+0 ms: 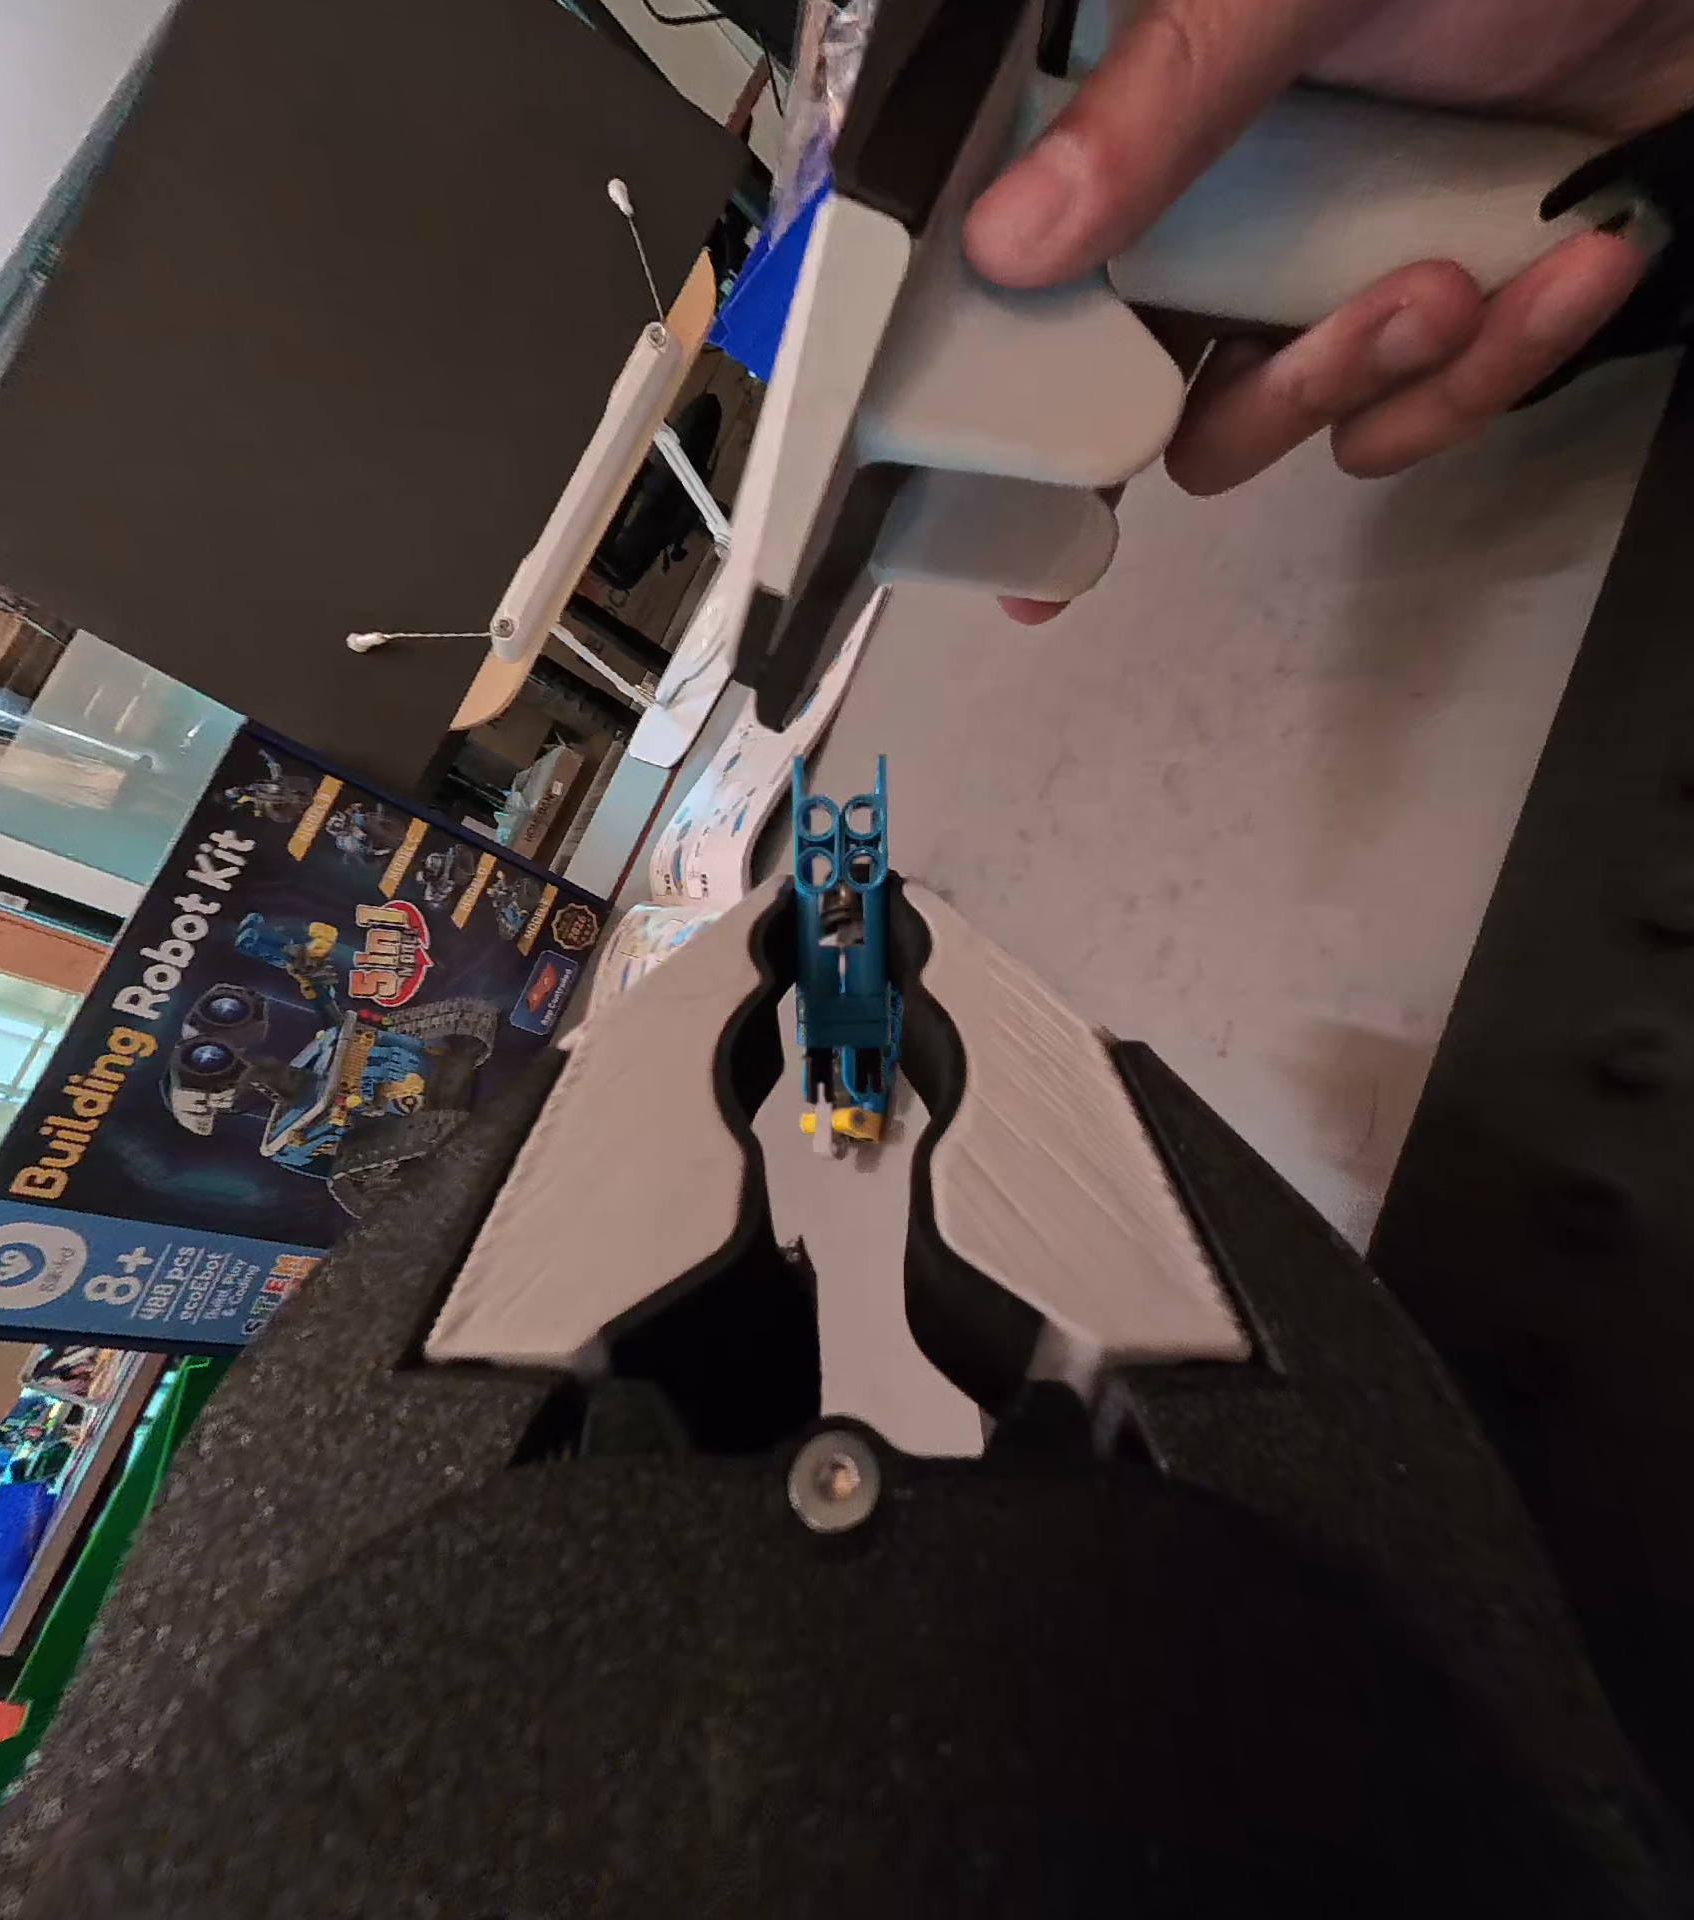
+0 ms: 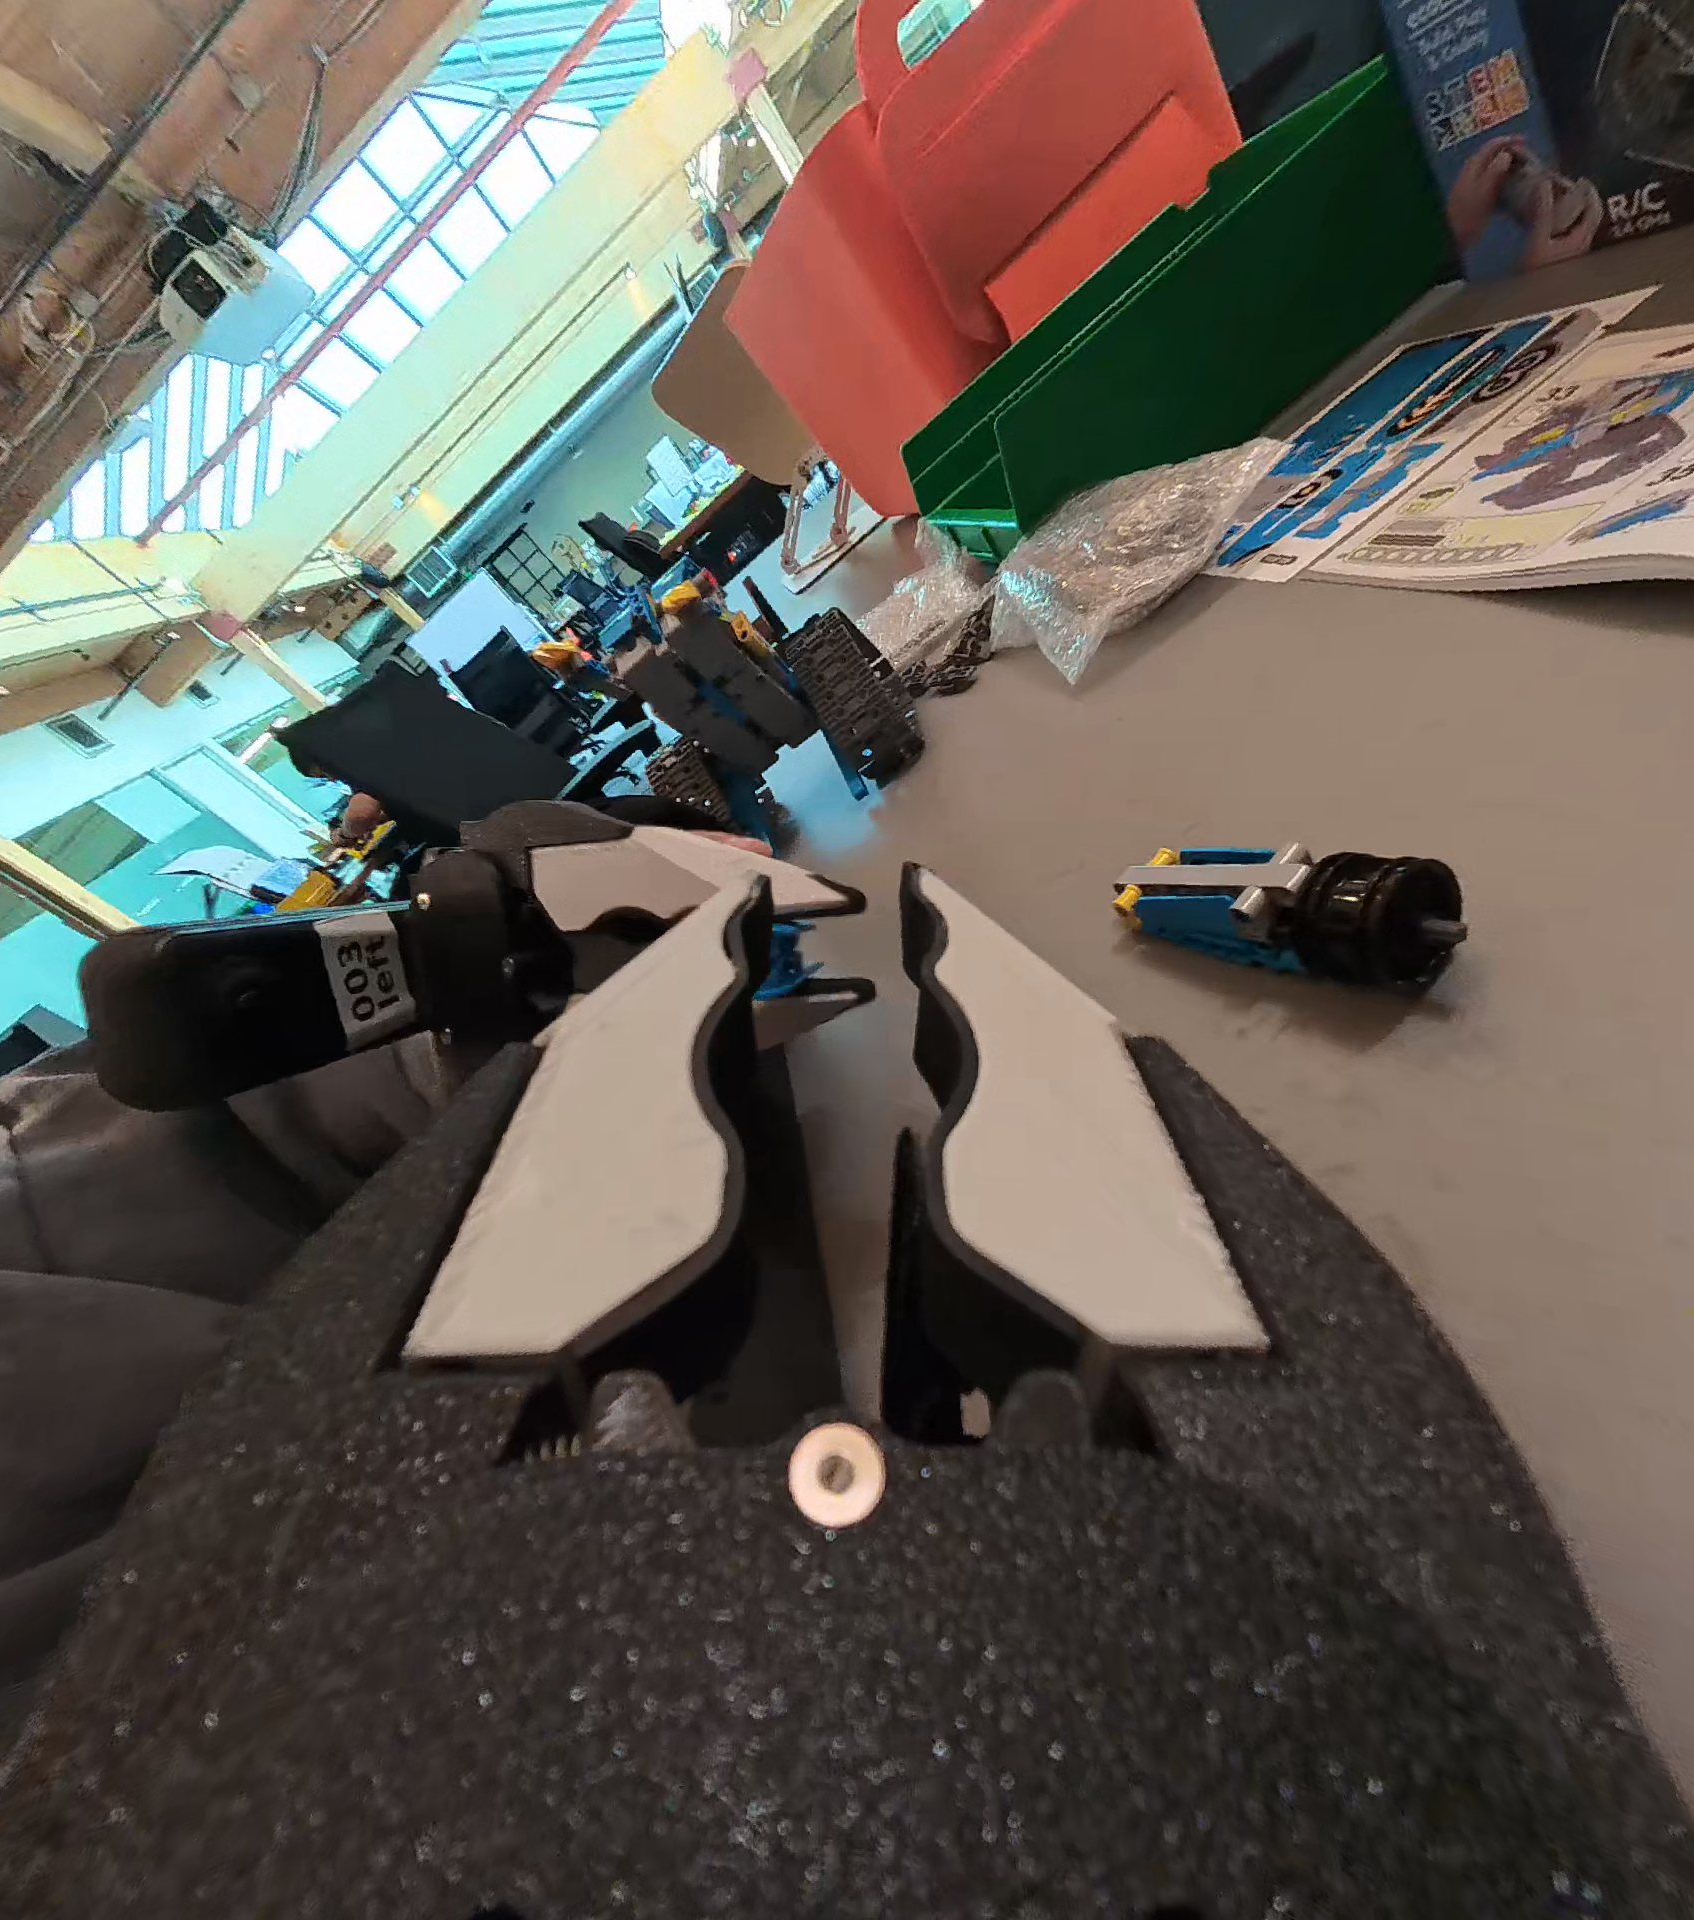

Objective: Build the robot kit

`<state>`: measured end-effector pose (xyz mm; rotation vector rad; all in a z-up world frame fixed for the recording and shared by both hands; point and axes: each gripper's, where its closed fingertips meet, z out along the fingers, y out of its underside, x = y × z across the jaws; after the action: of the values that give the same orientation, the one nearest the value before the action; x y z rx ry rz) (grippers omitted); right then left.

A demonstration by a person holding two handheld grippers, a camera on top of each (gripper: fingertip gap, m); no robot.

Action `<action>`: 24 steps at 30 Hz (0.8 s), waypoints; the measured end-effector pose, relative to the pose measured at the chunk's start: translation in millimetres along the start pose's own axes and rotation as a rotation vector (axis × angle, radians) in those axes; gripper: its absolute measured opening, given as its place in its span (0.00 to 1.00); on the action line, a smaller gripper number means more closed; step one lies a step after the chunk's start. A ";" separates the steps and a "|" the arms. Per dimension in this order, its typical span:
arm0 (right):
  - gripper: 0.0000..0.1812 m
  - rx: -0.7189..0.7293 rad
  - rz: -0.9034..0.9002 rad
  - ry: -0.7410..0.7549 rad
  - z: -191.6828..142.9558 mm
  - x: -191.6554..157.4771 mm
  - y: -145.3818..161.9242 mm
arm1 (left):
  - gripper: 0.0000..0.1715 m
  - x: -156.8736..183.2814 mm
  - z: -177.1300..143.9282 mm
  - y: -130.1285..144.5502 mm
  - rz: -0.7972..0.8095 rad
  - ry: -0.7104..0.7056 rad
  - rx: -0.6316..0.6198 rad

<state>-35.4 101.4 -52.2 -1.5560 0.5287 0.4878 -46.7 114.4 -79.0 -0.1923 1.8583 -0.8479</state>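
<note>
While the L gripper point(image 1: 841, 914) sits centre-frame in the left wrist view, its jaws are nearly closed on a blue brick assembly point(image 1: 843, 956), pinched near the fingertips. The assy's holed beam end pokes out past the tips and its yellow pins point(image 1: 858, 1120) point back toward the palm. It appears held clear of the grey table point(image 1: 1186, 831).

R gripper point(image 2: 832, 894), lower centre of the right wrist view: jaws part-open, nothing between them. It is nearest the L gripper's tips, seen just left of centre in that view.

A second blue/grey sub-assy w/ black wheel hub point(image 2: 1290, 925) lies on the table at centre right, untouched, well apart from both.

A tracked model point(image 2: 770, 696), bagged parts point(image 2: 1113, 561) and an instruction sheet point(image 2: 1549, 468) lie toward the upper right.

Judgement: grip on the assy looks narrow, near the tips. For clean work, L should stay steady and square; R should approach aligned w/ the beam, no side load, or the piece may twist.
</note>
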 end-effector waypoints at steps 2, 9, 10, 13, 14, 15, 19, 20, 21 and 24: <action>0.12 0.016 -0.037 0.062 -3.0 5.8 -3.4 | 0.09 -8.1 -3.3 -3.0 -0.027 -0.036 0.020; 0.13 0.081 -0.349 0.583 -68.7 58.4 -70.5 | 0.09 -42.1 -11.8 -5.2 -0.325 -0.079 0.098; 0.14 0.078 -0.404 0.636 -78.5 63.3 -85.1 | 0.09 -48.4 -11.4 -6.9 -0.374 -0.080 0.120; 0.19 0.149 -0.542 0.740 -102.1 73.2 -141.9 | 0.09 -73.6 -8.3 -17.7 -0.533 -0.081 0.207; 0.21 0.185 -0.588 0.736 -104.6 74.0 -161.5 | 0.09 -82.8 -5.6 -21.5 -0.595 -0.075 0.240; 0.23 0.226 -0.673 0.716 -104.5 72.9 -181.4 | 0.09 -93.1 -2.3 -24.7 -0.655 -0.072 0.272; 0.28 0.456 -0.779 0.815 -117.7 95.4 -242.0 | 0.09 -137.1 23.7 -29.2 -0.838 -0.076 0.391; 0.29 0.488 -0.732 0.808 -116.3 106.1 -245.4 | 0.09 -146.6 33.7 -29.5 -0.868 -0.069 0.415; 0.31 0.480 -0.660 0.762 -108.7 118.5 -240.5 | 0.09 -156.1 45.1 -26.8 -0.894 -0.069 0.425; 0.41 0.353 -0.406 0.700 -85.8 166.4 -198.4 | 0.09 -183.1 80.2 0.3 -0.991 -0.122 0.360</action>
<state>216.0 16.2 10.6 -1.4127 0.7535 -0.4646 104.6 167.2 40.4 -0.9544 1.4051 -1.7660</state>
